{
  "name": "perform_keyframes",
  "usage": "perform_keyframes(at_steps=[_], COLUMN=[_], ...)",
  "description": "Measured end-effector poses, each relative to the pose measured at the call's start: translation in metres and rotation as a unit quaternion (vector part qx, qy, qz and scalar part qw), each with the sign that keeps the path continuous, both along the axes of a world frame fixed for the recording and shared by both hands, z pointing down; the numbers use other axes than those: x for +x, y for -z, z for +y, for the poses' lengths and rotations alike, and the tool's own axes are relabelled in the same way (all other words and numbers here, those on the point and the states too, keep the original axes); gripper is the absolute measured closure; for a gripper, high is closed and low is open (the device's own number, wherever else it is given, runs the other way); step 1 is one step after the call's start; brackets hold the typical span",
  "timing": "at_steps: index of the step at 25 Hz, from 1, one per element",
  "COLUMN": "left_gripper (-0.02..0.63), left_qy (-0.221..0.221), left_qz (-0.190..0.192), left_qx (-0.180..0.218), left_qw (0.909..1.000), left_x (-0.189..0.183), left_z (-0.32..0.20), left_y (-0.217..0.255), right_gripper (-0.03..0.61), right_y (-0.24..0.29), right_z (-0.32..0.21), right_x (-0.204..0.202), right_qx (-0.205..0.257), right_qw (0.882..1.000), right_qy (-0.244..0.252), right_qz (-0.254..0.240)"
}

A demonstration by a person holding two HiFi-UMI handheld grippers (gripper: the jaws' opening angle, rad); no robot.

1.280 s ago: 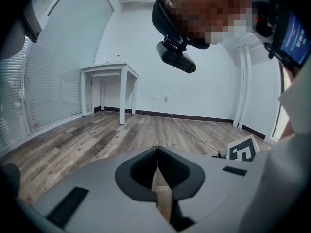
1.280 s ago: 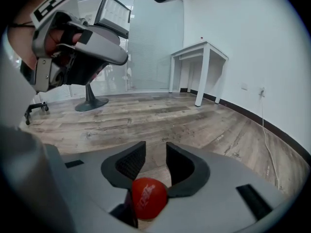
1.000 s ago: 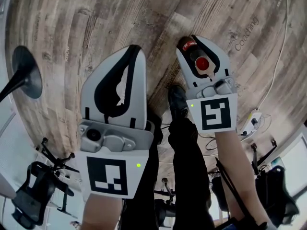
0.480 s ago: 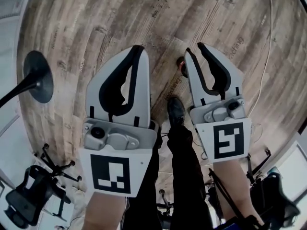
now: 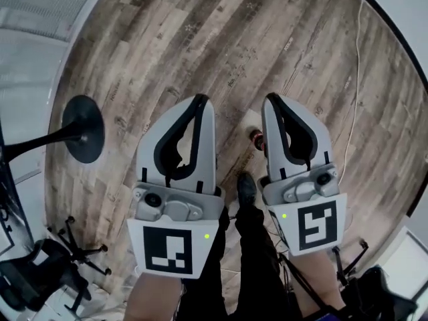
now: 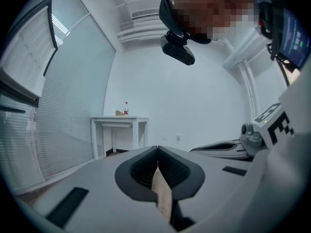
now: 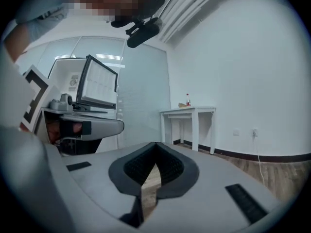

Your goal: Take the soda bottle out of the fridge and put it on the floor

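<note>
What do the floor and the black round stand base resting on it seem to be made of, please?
The floor looks like wood-effect plank, perhaps laminate or vinyl: it has grey-brown grain, staggered board seams and a matte surface. The stand base looks like black-painted metal, a smooth disc with a dull sheen, though plastic is possible.

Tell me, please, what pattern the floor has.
Grey-brown wood-grain planks; the floor shows best in the head view.
</note>
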State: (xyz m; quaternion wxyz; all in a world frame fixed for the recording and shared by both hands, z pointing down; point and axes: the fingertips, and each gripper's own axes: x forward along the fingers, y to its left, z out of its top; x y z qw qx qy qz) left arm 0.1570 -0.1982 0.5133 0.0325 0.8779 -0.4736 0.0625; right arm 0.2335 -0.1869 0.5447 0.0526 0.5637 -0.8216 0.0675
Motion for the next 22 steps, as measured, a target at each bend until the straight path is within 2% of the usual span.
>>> perform_keyframes(at_steps=[9, 17, 20, 22], left_gripper=[0.601, 0.601, 0.601, 0.601], left_qy=[0.019, 0.055, 0.071, 0.081], left_qz=[0.010, 0.017, 0.008, 0.016], left_qx=[0.083, 0.136, 0.155, 0.160], left_qw=[0.9964, 0.9889, 0.9853, 0.9836], left_x=[-0.032, -0.069, -0.084, -0.094], left_z=[-0.001, 0.028, 0.037, 0.043], left_y=[0.194, 0.359, 0.408, 0.433], right_gripper=[0.566, 0.566, 0.566, 0.566], right_y=[0.212, 0.389, 0.443, 0.478], right_z=[-0.013, 0.012, 0.021, 0.028], right_x=[-0.040, -0.071, -0.082, -0.088], right_qx=[0.090, 0.157, 0.185, 0.211], right_qw=[0.995, 0.986, 0.981, 0.976], right_qy=[0.033, 0.054, 0.057, 0.051], right_qz=[0.009, 0.025, 0.031, 0.031])
